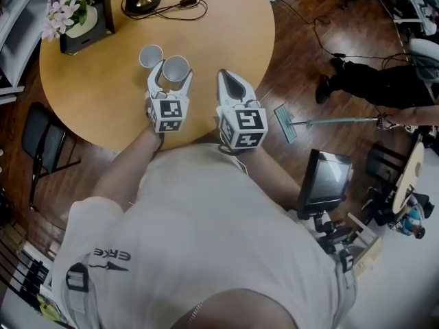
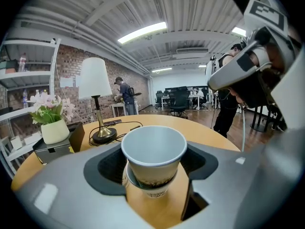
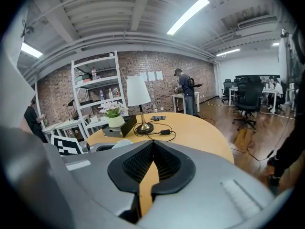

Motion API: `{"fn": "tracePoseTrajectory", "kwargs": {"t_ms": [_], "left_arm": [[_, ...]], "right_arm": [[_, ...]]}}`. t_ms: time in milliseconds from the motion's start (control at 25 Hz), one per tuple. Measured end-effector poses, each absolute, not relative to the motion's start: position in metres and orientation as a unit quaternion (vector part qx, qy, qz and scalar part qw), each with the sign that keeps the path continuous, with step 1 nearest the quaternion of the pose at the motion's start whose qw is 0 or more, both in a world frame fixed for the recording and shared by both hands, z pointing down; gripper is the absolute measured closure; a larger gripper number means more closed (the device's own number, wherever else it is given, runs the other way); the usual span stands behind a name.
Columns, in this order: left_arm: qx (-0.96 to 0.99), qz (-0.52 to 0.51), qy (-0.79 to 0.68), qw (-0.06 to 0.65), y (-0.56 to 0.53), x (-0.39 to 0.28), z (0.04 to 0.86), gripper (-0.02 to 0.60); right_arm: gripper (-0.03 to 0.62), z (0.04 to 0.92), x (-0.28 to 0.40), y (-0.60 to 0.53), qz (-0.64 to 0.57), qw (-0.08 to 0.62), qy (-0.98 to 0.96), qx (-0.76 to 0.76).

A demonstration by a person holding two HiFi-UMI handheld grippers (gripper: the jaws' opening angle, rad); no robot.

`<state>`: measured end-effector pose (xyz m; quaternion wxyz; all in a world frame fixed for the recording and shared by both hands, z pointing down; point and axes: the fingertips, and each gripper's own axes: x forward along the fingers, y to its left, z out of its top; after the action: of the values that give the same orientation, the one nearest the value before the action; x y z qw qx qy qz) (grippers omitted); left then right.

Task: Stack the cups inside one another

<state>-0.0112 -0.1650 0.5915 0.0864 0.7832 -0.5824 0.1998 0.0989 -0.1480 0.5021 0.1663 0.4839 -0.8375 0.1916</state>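
Upper cup (image 2: 153,149) seemingly clamped in left gripper (image 1: 173,70), only partly seated in lower cup (image 2: 147,190), toward table (image 1: 226,33) near edge. Right gripper (image 3: 152,147) jaws together, empty. Left to nest: third cup (image 1: 151,55) just beside.

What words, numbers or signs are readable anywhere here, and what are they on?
"ERKE", seen upside down: on the person's white shirt.
Dark print low on the cup: too blurred to read.
Black-and-white squares on the two cubes: patterns, no words.
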Motion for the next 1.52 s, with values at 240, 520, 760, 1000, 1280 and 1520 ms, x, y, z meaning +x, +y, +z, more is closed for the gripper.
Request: {"fn": "tracePoseTrajectory", "kwargs": {"t_ms": [240, 520, 760, 1000, 1280, 1520], "left_arm": [[0.784, 0.205, -0.579, 0.092, -0.164, -0.012, 0.601, 0.236], [0.788, 0.206, -0.57, 0.107, -0.16, -0.013, 0.608, 0.221], [0.786, 0.205, -0.572, 0.11, -0.159, -0.014, 0.613, 0.21], [0.786, 0.206, -0.572, 0.113, -0.159, -0.017, 0.616, 0.21], [0.787, 0.206, -0.571, 0.108, -0.159, -0.016, 0.611, 0.21], [0.789, 0.195, -0.577, 0.084, -0.157, -0.023, 0.589, 0.21]], "right_arm": [[0.58, 0.508, 0.095, -0.151, 0.196, 0.17, -0.838, 0.48], [0.58, 0.512, 0.088, -0.155, 0.201, 0.172, -0.84, 0.473], [0.58, 0.516, 0.085, -0.16, 0.203, 0.174, -0.841, 0.47], [0.58, 0.518, 0.081, -0.163, 0.205, 0.176, -0.841, 0.468], [0.58, 0.518, 0.079, -0.167, 0.203, 0.176, -0.845, 0.463], [0.58, 0.504, 0.067, -0.173, 0.188, 0.16, -0.855, 0.457]]}}
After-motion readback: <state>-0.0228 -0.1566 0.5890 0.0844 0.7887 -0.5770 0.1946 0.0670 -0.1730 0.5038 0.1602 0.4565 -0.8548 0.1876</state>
